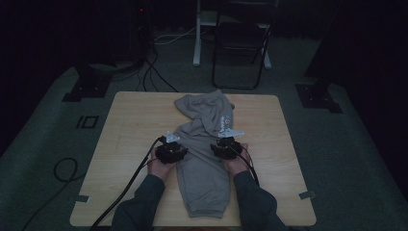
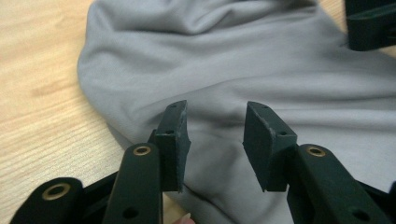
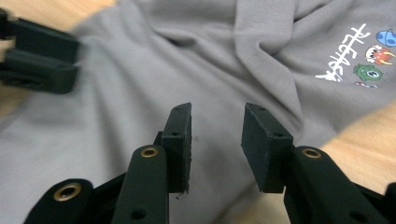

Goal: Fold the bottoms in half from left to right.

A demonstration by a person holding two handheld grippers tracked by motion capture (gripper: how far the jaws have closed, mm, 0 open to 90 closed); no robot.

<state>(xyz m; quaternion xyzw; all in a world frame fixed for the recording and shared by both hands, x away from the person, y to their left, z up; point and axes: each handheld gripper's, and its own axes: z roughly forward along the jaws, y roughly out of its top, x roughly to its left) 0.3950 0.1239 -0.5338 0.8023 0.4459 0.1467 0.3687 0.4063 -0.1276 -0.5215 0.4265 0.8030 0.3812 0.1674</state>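
A grey garment [image 1: 202, 168] lies crumpled lengthwise on the wooden table [image 1: 130, 125], with a white and coloured print [image 3: 359, 56] near its far right part. My left gripper [image 1: 172, 153] sits at the garment's left edge. In the left gripper view its jaws [image 2: 215, 109] stand apart over the grey cloth [image 2: 233, 60], with nothing pinched between the pads. My right gripper [image 1: 226, 148] is at the garment's right edge. Its jaws [image 3: 217, 109] also stand apart above the fabric [image 3: 187, 70]. Each gripper view shows the other gripper farther off, at the frame's edge.
Bare tabletop lies to the left and right of the garment. The person's forearms [image 1: 144, 202] come in over the near edge. Behind the table stand a dark folding chair [image 1: 240, 43] and a white stand [image 1: 197, 33]. Cables [image 1: 65, 168] run over the floor at the left.
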